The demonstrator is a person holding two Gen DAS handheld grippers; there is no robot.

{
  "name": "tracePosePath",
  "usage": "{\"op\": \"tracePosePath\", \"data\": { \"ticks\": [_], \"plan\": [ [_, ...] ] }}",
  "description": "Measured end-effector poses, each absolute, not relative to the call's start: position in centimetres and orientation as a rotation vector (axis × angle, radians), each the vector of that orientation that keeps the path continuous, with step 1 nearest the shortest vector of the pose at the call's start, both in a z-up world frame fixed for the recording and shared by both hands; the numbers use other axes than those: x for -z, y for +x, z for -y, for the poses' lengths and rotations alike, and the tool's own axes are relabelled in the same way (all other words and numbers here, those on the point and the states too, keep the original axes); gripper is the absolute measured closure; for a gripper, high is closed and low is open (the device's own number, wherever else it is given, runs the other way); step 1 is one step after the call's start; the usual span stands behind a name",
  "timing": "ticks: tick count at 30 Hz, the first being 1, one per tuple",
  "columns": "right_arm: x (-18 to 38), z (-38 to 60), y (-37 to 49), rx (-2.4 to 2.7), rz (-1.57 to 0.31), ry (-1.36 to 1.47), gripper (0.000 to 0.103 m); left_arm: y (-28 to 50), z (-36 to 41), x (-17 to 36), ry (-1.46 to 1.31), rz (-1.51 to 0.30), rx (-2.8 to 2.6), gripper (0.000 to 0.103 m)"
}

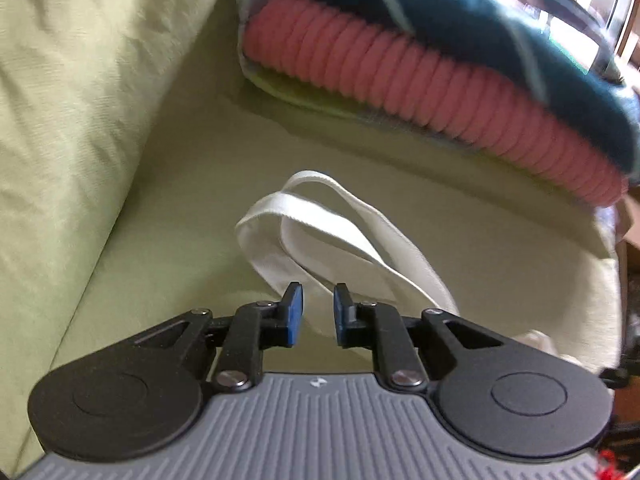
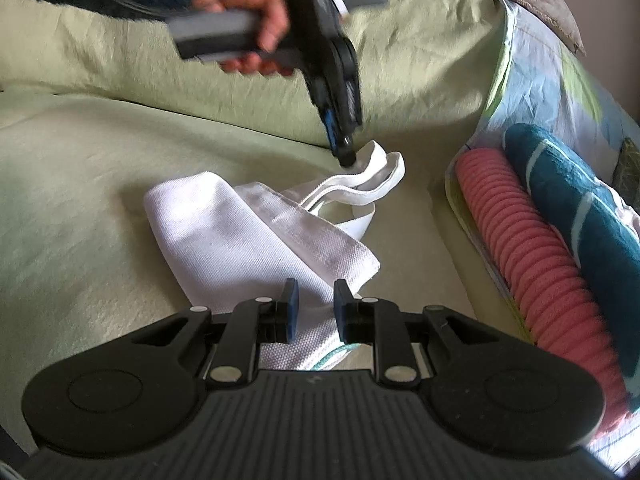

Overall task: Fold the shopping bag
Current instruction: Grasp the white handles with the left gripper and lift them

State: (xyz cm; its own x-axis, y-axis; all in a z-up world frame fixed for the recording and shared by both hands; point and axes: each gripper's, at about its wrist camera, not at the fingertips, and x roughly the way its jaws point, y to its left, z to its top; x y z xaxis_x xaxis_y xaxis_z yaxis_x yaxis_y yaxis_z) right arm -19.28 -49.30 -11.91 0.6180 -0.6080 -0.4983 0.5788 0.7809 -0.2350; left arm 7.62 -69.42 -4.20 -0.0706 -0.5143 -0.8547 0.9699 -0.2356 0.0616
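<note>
A white cloth shopping bag (image 2: 224, 232) lies loosely folded on a green sheet (image 2: 72, 184). Its two white handles (image 2: 376, 176) loop out at the far end. In the right wrist view, a hand (image 2: 256, 20) holds my left gripper (image 2: 346, 156) pointing down, with its tips at the handles. In the left wrist view, my left gripper (image 1: 318, 312) is open and the handles (image 1: 320, 220) lie just ahead of and under its blue pads (image 1: 295, 312). My right gripper (image 2: 316, 308) is open and hovers over the bag's near end, gripping nothing.
A pink ribbed blanket (image 2: 532, 240) and a teal one (image 2: 580, 208) lie stacked in a printed storage bag (image 2: 536, 80) to the right. A green cushion wall (image 1: 60, 120) rises along the left and back. The sheet spreads bare to the left of the bag.
</note>
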Motion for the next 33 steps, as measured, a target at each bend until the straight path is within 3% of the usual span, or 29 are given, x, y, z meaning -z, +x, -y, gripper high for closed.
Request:
{"op": "tracePosePath", "data": {
  "ticks": [11, 17, 21, 22, 26, 28, 33],
  "plan": [
    [11.9, 49.5, -19.3, 0.676, -0.596, -0.045, 0.084, 5.7, 76.0, 8.7, 0.801, -0.791, 1.660, 0.083],
    [11.9, 49.5, -19.3, 0.683, -0.597, -0.037, 0.084, 1.4, 76.7, 7.5, 0.698, -0.851, 1.912, 0.088],
    [11.9, 49.7, -19.3, 0.685, -0.595, -0.020, 0.085, -0.3, 75.2, 4.2, 0.672, -0.765, 2.036, 0.088],
    [11.9, 49.7, -19.2, 0.684, -0.601, -0.025, 0.085, -0.3, 75.0, 3.8, 0.719, -0.737, 1.976, 0.080],
    [11.7, 49.7, -19.2, 0.684, -0.613, -0.017, 0.085, 0.0, 73.8, 3.3, 0.983, -0.537, 1.695, 0.073],
    [11.7, 49.7, -19.1, 0.687, -0.616, -0.013, 0.085, 0.6, 72.4, 2.9, 1.047, -0.517, 1.656, 0.062],
    [11.6, 49.7, -19.0, 0.694, -0.622, -0.005, 0.085, 1.1, 67.5, 1.4, 1.144, -0.388, 1.601, 0.060]
  ]
}}
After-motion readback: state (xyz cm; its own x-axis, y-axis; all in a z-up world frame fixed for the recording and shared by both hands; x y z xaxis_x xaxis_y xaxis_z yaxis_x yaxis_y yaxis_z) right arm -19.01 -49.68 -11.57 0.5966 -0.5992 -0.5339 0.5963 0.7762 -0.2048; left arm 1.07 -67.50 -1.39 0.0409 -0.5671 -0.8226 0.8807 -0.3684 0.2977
